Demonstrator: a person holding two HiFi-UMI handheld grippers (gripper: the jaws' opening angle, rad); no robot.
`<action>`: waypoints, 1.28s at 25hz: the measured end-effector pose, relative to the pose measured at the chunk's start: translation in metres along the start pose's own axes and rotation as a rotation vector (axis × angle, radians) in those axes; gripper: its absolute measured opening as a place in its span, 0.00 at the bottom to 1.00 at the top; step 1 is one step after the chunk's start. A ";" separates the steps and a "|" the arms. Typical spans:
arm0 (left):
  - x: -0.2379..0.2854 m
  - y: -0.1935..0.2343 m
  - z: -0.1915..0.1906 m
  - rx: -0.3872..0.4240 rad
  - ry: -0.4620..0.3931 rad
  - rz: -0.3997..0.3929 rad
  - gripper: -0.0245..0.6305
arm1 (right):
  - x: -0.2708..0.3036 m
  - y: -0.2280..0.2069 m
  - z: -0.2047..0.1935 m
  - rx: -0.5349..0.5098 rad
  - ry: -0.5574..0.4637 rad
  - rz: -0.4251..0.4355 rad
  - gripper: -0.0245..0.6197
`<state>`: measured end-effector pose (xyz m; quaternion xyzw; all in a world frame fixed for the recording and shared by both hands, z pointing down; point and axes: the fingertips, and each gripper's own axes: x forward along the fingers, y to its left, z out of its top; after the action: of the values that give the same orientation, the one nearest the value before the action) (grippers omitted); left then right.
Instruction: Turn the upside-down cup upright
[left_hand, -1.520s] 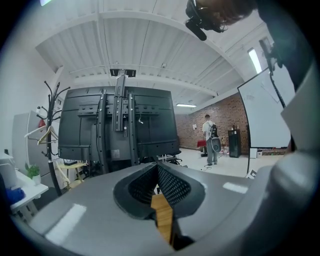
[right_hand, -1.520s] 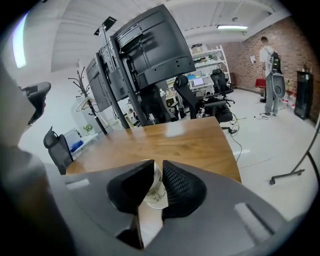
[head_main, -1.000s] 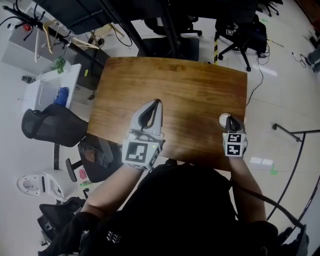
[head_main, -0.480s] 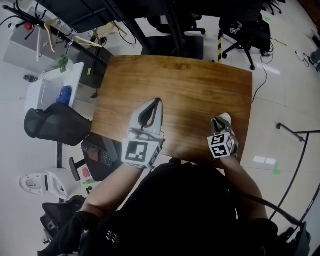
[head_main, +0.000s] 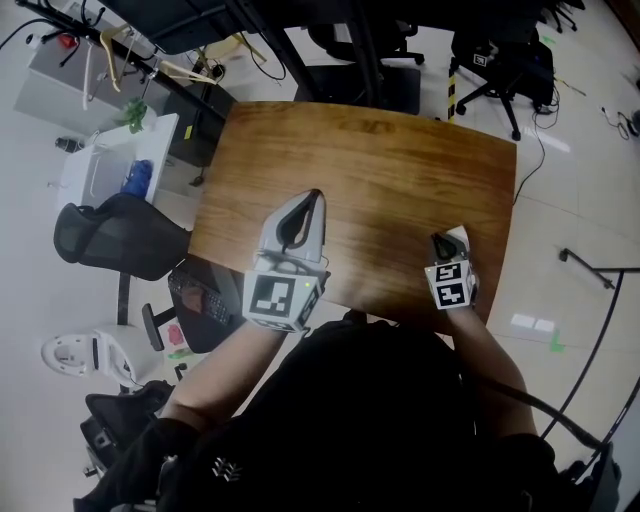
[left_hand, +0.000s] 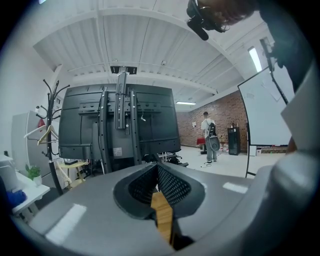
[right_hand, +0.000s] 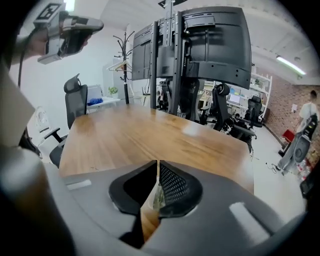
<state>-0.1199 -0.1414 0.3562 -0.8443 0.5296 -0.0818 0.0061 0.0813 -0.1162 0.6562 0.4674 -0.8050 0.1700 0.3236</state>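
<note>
A small white cup sits at the near right edge of the wooden table; I cannot tell which way up it is. My right gripper points down at it. In the right gripper view its jaws are closing, and a thin pale strip of the cup's wall is pinched between them at the right gripper. My left gripper hovers over the table's near left part, apart from the cup. The left gripper is shut and holds nothing; only wood shows through the slit.
The table's near edge and right corner lie close to the right gripper. A black office chair and a white cart stand left of the table. A black monitor stand rises beyond the far edge. A person stands far off.
The right gripper has shifted a little leftward and tipped further down at the table's near right edge, with the cup staying at its tips. The left gripper has hardly moved.
</note>
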 end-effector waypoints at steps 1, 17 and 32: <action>0.000 -0.002 0.000 0.004 -0.005 -0.005 0.04 | -0.003 -0.002 0.003 0.004 -0.023 0.002 0.07; 0.018 -0.036 0.007 -0.011 -0.036 -0.078 0.04 | -0.041 -0.059 -0.048 0.365 0.007 -0.019 0.22; 0.022 -0.049 0.014 -0.019 -0.068 -0.112 0.04 | -0.054 -0.041 -0.013 0.037 0.011 -0.001 0.06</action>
<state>-0.0650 -0.1406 0.3504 -0.8749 0.4818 -0.0484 0.0112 0.1405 -0.0947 0.6274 0.4727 -0.7997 0.1872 0.3194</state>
